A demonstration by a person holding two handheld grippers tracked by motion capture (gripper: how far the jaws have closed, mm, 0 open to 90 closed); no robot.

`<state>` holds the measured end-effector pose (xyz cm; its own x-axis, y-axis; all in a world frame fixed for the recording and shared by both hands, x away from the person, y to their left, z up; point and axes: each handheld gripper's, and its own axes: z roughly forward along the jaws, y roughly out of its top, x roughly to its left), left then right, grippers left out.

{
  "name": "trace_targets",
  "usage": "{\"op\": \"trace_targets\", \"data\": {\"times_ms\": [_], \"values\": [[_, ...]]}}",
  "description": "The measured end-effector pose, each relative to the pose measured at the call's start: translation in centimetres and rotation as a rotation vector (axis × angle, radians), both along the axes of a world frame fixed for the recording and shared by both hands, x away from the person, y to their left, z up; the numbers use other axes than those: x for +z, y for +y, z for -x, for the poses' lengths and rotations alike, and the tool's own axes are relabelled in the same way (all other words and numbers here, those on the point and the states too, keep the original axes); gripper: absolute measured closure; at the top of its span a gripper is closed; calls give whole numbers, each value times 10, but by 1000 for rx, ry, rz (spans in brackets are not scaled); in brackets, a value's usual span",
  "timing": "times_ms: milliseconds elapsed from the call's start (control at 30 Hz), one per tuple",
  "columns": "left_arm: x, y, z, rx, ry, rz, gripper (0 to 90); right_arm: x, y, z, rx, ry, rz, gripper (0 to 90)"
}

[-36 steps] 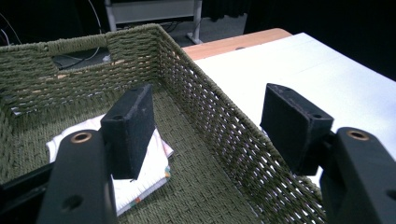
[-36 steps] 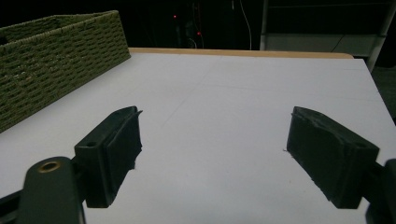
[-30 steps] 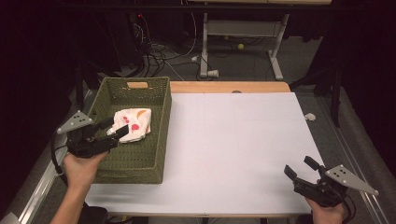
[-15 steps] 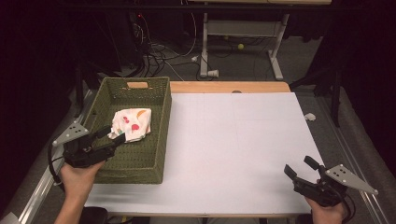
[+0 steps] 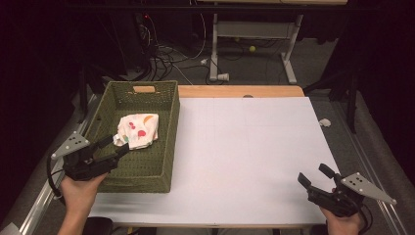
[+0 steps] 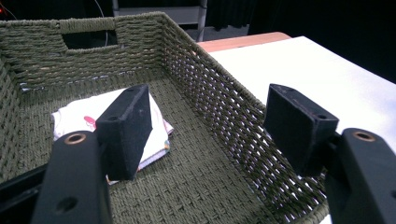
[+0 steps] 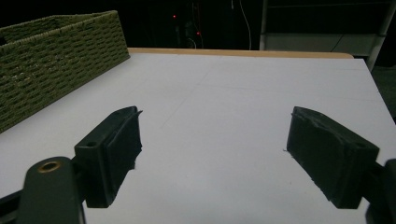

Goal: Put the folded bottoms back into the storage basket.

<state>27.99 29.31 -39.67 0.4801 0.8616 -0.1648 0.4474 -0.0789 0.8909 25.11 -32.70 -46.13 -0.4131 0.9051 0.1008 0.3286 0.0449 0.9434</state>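
A white cloth (image 5: 138, 129) with red and yellow spots lies folded on the floor of a green woven basket (image 5: 173, 132) at the table's left. My left gripper (image 5: 117, 144) hovers over the basket's near half, just short of the cloth's near corner. Its jaws are open, have just opened a little wider, and hold nothing. In the left gripper view the cloth (image 6: 77, 116) sits behind the left pad, and the basket wall (image 6: 205, 93) runs between the jaws of my left gripper (image 6: 208, 107). My right gripper (image 5: 313, 173) rests open at the table's near right corner, as the right gripper view (image 7: 212, 126) also shows.
The white table top (image 5: 244, 147) spreads between the basket and the right gripper, with a wooden strip (image 5: 240, 91) along its far edge. Beyond the table the dark floor holds cables and a desk frame (image 5: 254, 34). A small white object (image 5: 324, 122) lies past the right edge.
The left gripper has drawn back a little from the cloth toward the basket's near end. The cloth stays in the basket. The right gripper has not moved.
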Motion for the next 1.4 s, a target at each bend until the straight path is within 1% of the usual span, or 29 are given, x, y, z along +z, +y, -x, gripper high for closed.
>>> {"op": "trace_targets", "data": {"times_ms": [233,367,467,600,1067,1200,1267,1400], "values": [[-3,5,6,19,-4,-2,307,0,0,0,-1,0,-1,184],[-6,9,11,30,-5,-13,306,0,0,0,-2,0,-1,184],[-8,11,14,44,-7,-12,306,0,0,0,-4,1,-3,184],[-10,14,17,49,-7,-12,306,0,0,0,-3,0,-1,184],[-21,22,26,71,5,4,306,0,0,1,-7,0,0,184],[-24,24,28,86,2,13,306,0,0,0,-9,3,2,185],[-25,25,29,91,1,8,306,0,0,1,-7,4,11,185],[-27,27,31,97,0,11,306,0,0,1,-14,3,2,185]]}}
